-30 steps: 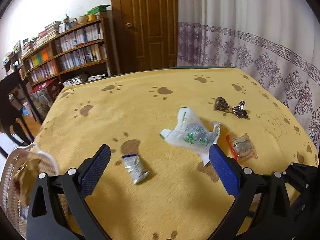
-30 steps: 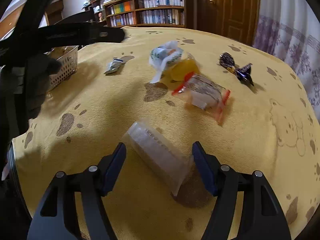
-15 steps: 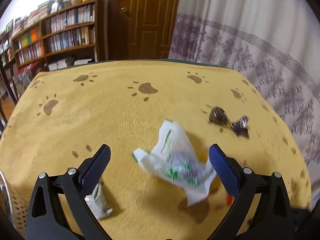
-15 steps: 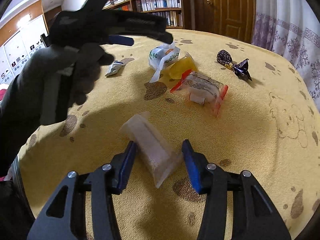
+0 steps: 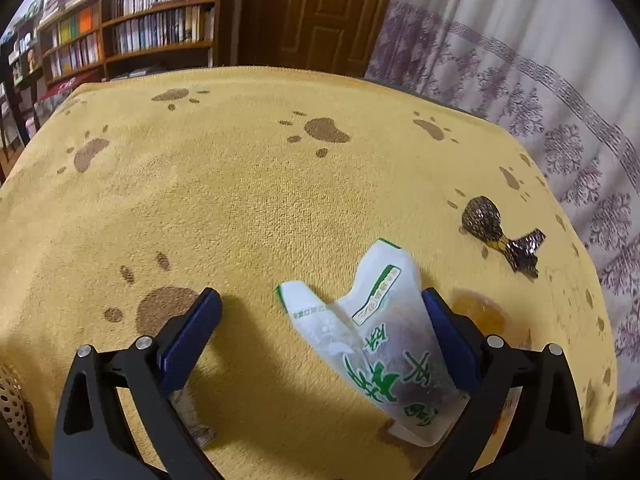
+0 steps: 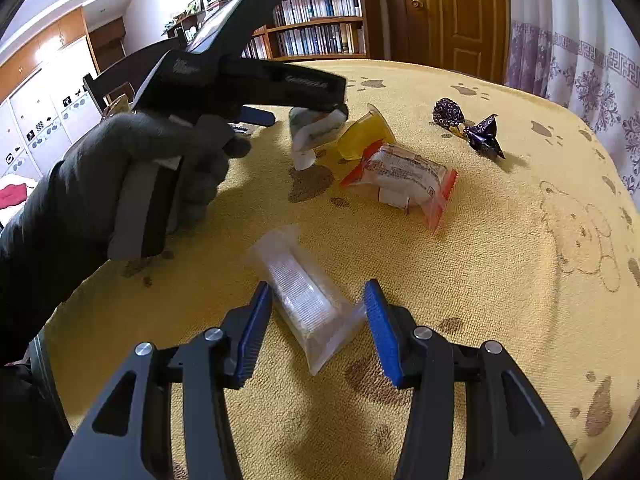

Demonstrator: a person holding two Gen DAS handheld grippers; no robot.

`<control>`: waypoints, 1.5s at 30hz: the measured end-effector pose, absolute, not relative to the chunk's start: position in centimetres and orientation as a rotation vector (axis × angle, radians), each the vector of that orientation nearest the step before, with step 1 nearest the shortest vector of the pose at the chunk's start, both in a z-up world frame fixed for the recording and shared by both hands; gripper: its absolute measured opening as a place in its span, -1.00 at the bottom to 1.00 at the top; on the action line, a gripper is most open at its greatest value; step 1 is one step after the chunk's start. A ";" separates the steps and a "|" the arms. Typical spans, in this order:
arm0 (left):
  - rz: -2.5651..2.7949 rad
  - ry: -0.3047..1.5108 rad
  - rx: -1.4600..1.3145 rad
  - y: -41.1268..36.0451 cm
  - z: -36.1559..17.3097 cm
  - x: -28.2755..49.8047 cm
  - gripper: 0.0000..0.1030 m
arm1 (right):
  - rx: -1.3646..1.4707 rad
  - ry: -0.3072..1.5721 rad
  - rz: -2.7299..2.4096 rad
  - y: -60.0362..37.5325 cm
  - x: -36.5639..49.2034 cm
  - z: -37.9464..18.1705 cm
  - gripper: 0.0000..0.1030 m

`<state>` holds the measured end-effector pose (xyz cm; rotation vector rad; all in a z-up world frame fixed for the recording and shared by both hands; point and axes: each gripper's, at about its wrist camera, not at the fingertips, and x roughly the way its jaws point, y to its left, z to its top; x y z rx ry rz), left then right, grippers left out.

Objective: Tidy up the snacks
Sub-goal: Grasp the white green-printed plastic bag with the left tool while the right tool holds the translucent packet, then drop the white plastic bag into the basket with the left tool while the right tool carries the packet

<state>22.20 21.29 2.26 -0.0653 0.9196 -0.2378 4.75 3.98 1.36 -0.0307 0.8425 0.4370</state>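
In the left wrist view my left gripper [image 5: 320, 300] stands open low over the yellow paw-print cloth. A white packet with green print [image 5: 372, 344] lies between its fingers, close against the right pad [image 5: 448, 344]. A small silver packet [image 5: 192, 420] lies under the left finger. In the right wrist view my right gripper [image 6: 316, 292] is shut on a clear plastic packet [image 6: 308, 300], both pads against its sides, and the packet rests on the cloth. A gloved hand [image 6: 132, 184] holds the left gripper over the white packet [image 6: 316, 132].
A yellow jelly cup [image 6: 364, 136], a red-edged clear packet [image 6: 400, 184] and a dark twisted candy [image 6: 468, 128] lie on the cloth [image 6: 520, 280] beyond my right gripper. A perforated basket [image 5: 12, 408] shows at the left edge. Bookshelves, a door and a curtain stand behind.
My left gripper has moved forward and right, from over the silver packet to astride the white packet. My right gripper's fingers have narrowed onto the clear packet.
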 end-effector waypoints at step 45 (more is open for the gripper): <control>-0.290 0.651 -0.022 26.8 11.4 9.4 -0.31 | -0.093 0.842 0.356 5.4 4.7 1.5 -0.02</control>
